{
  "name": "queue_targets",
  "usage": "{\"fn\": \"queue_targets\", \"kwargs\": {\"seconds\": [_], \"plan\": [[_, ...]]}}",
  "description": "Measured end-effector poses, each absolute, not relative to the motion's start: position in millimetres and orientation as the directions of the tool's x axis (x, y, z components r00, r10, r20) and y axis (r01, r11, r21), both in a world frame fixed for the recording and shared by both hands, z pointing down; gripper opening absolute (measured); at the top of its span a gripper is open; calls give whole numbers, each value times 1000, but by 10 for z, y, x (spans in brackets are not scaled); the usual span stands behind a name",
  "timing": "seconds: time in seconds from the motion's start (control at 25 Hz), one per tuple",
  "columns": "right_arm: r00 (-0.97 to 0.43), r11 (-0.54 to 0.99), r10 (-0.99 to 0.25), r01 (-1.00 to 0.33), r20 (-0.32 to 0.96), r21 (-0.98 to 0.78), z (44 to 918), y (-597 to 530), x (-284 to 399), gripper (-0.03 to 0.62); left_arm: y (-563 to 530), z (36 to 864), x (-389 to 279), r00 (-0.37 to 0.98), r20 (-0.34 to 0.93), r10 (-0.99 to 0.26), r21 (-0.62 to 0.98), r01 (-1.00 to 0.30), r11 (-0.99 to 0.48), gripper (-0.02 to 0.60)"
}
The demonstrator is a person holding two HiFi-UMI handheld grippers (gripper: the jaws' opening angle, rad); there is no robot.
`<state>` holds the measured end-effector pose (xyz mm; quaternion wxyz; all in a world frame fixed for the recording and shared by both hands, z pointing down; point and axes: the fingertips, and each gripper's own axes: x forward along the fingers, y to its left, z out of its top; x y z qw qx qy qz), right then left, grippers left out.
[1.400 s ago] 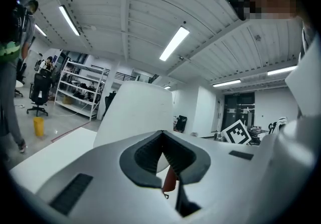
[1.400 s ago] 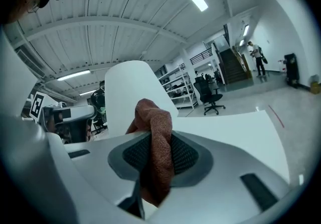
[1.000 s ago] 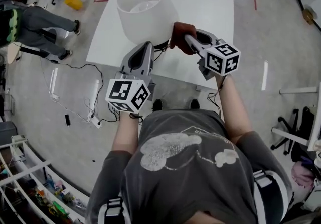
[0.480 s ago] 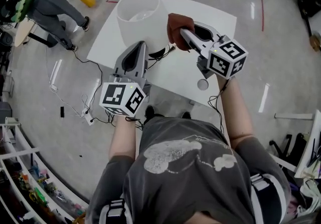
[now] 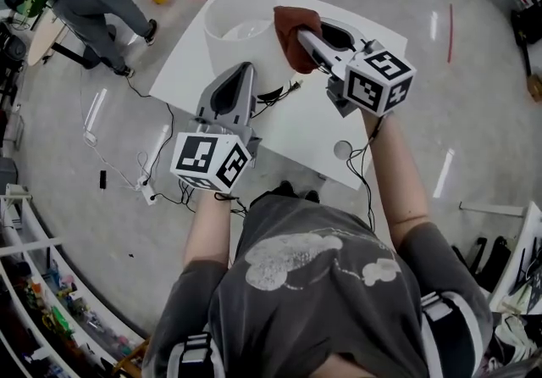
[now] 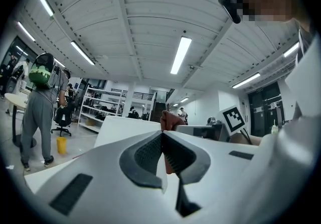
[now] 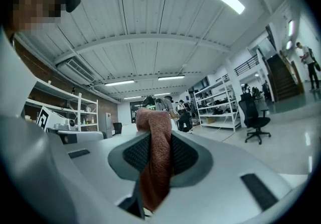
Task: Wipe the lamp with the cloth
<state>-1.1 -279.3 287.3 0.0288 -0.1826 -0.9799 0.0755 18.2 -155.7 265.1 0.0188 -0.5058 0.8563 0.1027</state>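
Two things going on over the white counter (image 5: 315,126): right tongs (image 5: 305,37) clamped on the brown cloth (image 5: 290,26) up at the lamp (image 5: 237,33) shade's rim, left tongs (image 5: 246,69) pinched together, empty, just beside the lamp.

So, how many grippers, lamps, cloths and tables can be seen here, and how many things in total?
Grippers: 2, the left gripper and the right gripper
White lamp: 1
Red-brown cloth: 1
White table: 1
Total: 5
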Motion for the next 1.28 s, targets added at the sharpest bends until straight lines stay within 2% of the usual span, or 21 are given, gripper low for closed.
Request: {"fn": "queue_targets", "kwargs": {"seconds": [0.72,1.04,1.28], "plan": [[-952,949,234,180,199,-258,3725,-3245,-177,91,-1670,3149,5,-413,-68,-908,245,-889,386,8],[-918,915,312,220,246,-339,4163,-3439,-161,91,-1753,3221,73,-511,-49,-858,247,-839,485,8],[-863,870,438,336,253,-361,4170,-3402,-196,91,-1708,3303,143,-653,-7,-757,280,-728,626,8]]}}
